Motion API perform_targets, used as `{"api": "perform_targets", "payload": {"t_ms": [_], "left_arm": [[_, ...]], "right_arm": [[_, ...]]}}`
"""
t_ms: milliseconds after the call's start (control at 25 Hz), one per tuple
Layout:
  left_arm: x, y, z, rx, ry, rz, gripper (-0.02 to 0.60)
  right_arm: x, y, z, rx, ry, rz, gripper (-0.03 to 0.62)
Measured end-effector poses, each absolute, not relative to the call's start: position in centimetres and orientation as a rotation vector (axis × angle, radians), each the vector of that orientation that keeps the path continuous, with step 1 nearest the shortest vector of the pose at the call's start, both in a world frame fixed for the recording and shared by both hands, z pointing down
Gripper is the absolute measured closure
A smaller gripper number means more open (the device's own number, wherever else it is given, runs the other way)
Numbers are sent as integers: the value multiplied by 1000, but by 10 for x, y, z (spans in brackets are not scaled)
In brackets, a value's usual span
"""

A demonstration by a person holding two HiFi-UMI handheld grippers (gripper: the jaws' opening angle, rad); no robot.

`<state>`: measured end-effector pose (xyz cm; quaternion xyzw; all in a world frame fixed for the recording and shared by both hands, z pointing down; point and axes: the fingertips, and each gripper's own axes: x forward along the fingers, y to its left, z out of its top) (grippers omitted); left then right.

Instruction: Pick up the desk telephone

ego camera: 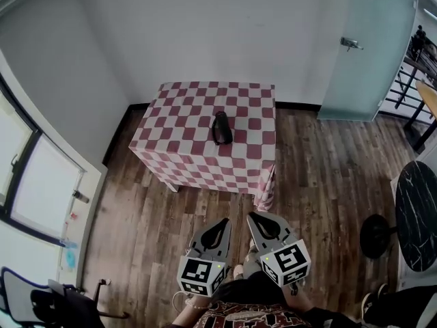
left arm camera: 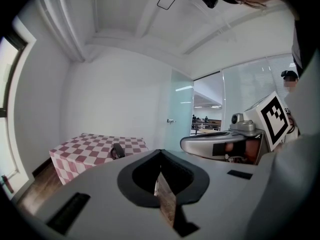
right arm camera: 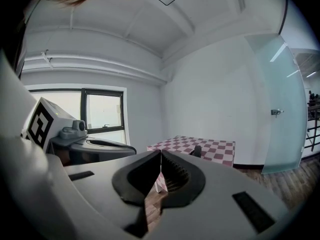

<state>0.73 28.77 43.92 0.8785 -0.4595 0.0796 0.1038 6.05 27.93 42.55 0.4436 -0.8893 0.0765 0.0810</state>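
Note:
The desk telephone [ego camera: 221, 127] is a black object that lies on a table with a red-and-white checked cloth [ego camera: 198, 156], against the far wall. Both grippers hang over the wooden floor, well short of the table. My left gripper [ego camera: 221, 220] and my right gripper [ego camera: 253, 216] stand side by side, jaws shut and empty, pointing at the table. In the left gripper view the telephone [left arm camera: 118, 150] shows small on the table [left arm camera: 85, 151], beyond my shut left gripper [left arm camera: 160, 152]. The right gripper view shows the telephone [right arm camera: 198, 151] just past my shut right gripper [right arm camera: 160, 152].
A pink thing [ego camera: 265, 187] leans at the table's near right corner. A frosted glass door [ego camera: 369, 46] stands at the back right. A black round table [ego camera: 416, 214] and a stool [ego camera: 375, 235] are at the right, windows [ego camera: 41, 183] and a chair [ego camera: 41, 303] at the left.

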Motion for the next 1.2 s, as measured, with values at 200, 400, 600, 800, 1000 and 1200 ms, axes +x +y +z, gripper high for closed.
{"api": "perform_targets", "payload": {"t_ms": [200,400,600,800,1000,1200], "left_arm": [[11,256,440,2570,-1386,223,575],[18,220,442,2545,-1410,234,575],[28,181,444,2529,-1405,232,575],[38,145,433,2545,-1440,223,575],[47,119,429,2539,-1454,214,575],[60,101,435,2530,-1447,223,575]], "right_arm": [[60,247,428,1277,-2679,247,576],[63,210,429,1224,-2690,266,576],[67,172,429,1197,-2714,274,576],[74,139,419,1186,-2762,290,576],[80,117,416,1130,-2763,274,576],[88,100,419,1117,-2740,216,576]]}}
